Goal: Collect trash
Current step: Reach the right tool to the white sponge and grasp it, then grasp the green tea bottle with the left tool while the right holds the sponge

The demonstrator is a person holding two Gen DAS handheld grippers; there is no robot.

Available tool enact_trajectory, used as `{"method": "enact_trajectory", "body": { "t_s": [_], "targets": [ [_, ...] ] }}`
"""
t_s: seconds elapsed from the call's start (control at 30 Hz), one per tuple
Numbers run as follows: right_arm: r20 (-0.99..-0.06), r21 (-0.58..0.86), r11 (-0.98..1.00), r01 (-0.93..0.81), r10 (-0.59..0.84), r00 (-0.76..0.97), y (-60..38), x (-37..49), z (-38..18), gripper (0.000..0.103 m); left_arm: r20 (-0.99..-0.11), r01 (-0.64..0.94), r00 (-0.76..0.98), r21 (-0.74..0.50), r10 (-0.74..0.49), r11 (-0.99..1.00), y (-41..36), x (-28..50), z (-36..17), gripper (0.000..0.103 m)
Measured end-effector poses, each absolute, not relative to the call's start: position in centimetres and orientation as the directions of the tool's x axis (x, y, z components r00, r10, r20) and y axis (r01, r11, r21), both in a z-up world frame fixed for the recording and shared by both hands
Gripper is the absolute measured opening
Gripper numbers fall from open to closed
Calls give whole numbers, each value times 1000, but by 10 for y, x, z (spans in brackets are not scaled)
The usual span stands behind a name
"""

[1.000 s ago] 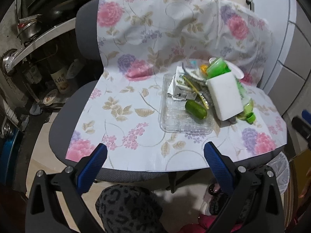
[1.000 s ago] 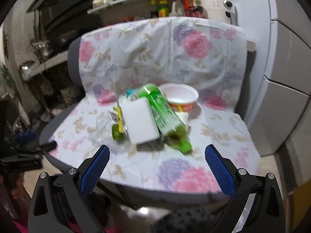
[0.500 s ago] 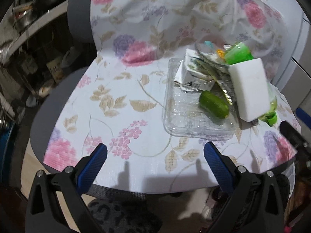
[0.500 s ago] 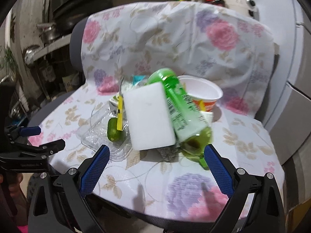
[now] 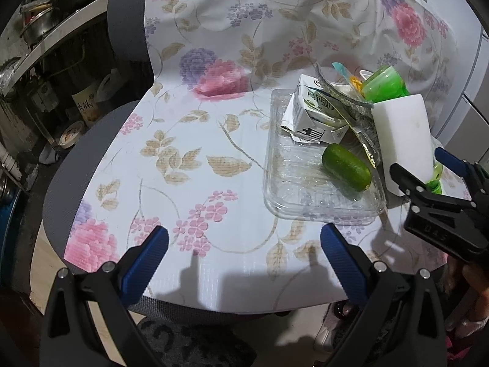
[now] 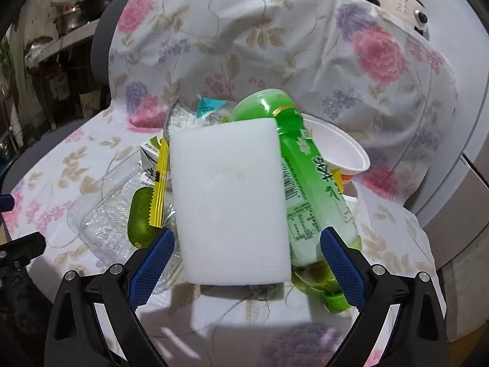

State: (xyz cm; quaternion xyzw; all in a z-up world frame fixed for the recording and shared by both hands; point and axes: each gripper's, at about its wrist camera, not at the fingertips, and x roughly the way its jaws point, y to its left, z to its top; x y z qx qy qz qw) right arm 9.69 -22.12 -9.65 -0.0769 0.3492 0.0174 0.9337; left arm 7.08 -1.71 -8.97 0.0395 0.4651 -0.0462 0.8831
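A pile of trash lies on a chair draped in a floral cloth (image 5: 195,140). It holds a white foam block (image 6: 229,202) (image 5: 403,131), a green bottle (image 6: 308,180), a clear plastic tray (image 5: 305,183), a small green fruit (image 5: 347,167) (image 6: 139,214), a milk carton (image 5: 314,113), a yellow wrapper (image 6: 159,183) and a white paper bowl (image 6: 339,153). My right gripper (image 6: 246,264) is open, its fingers straddling the near end of the foam block and the bottle. My left gripper (image 5: 244,263) is open over bare cloth, left of and nearer than the tray.
The chair's grey backrest (image 5: 125,27) rises behind the pile. Shelves with pots and jars (image 5: 45,61) stand to the left. A white appliance (image 6: 406,6) and grey cabinet fronts (image 6: 470,208) are at the right. The chair's front edge (image 5: 214,309) is close below my left gripper.
Both grippers have moved in toward the chair. The right one has come right up to the foam block and bottle. The left one has advanced over the cloth.
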Motion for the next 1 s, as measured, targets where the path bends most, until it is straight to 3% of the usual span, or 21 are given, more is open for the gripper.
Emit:
{"method": "enact_trajectory", "body": {
  "t_s": [0.17,0.2,0.23,0.37,0.53,0.7,0.87,1.0],
  "targets": [
    [-639,-210,971,-112,-49,768,-208,96,-98,89,-819,133,570,16,-63,991,-19,64,-85,97],
    [-638,-234,965,-115,-63,767,-206,97,-98,70,-820,136,568,12,-68,991,-20,63,-84,97],
    [-639,-243,963,-118,-67,766,-205,98,-99,68,-820,139,567,10,-71,990,-21,61,-83,97],
    [-635,-226,965,-133,-42,771,-209,90,-93,64,-820,140,569,21,-64,990,-23,54,-79,97],
    [-608,5,993,-116,95,788,-251,54,-56,61,-809,151,583,18,-75,988,-27,46,-69,97],
    [-580,59,998,-11,43,814,-296,13,-32,61,-798,208,589,0,-125,978,-45,41,-62,97],
    [-567,93,994,60,3,824,-329,-16,-26,61,-809,277,552,-49,-201,960,-73,41,-65,84],
    [-563,113,991,68,7,826,-338,-25,-32,62,-808,306,535,-85,-245,948,-87,52,-71,65]
  ]
}}
